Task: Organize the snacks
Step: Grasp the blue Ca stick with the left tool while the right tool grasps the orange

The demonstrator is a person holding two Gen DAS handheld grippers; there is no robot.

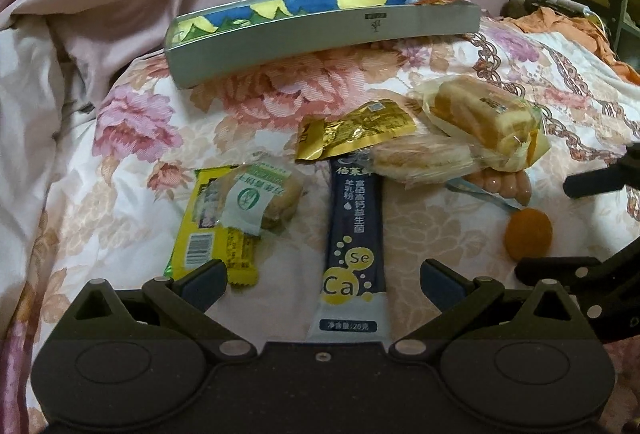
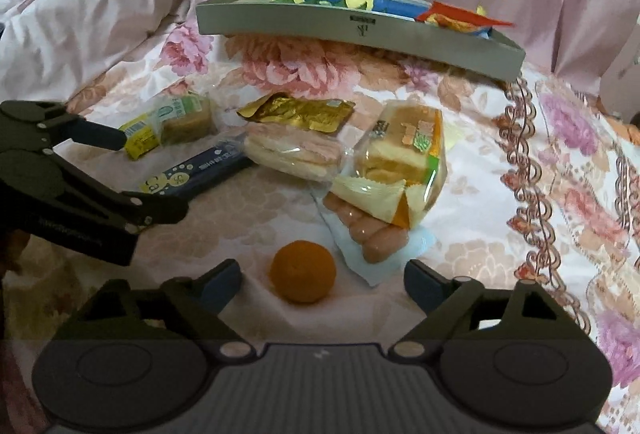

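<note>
Lying on the floral bedspread, the snacks are sitting in a loose cluster in front of the grey tray, which is already holding a few colourful wrappers. The left claw is hovering with its jaws spread wide on either side of the near end of the dark blue sachet, gripping nothing. The right claw is also gaping empty, with the orange ball sitting between its fingers, touching neither. Nearer the tray than the ball are lying the sausage pack, the wrapped cake, the gold packet and the yellow packet.
</note>
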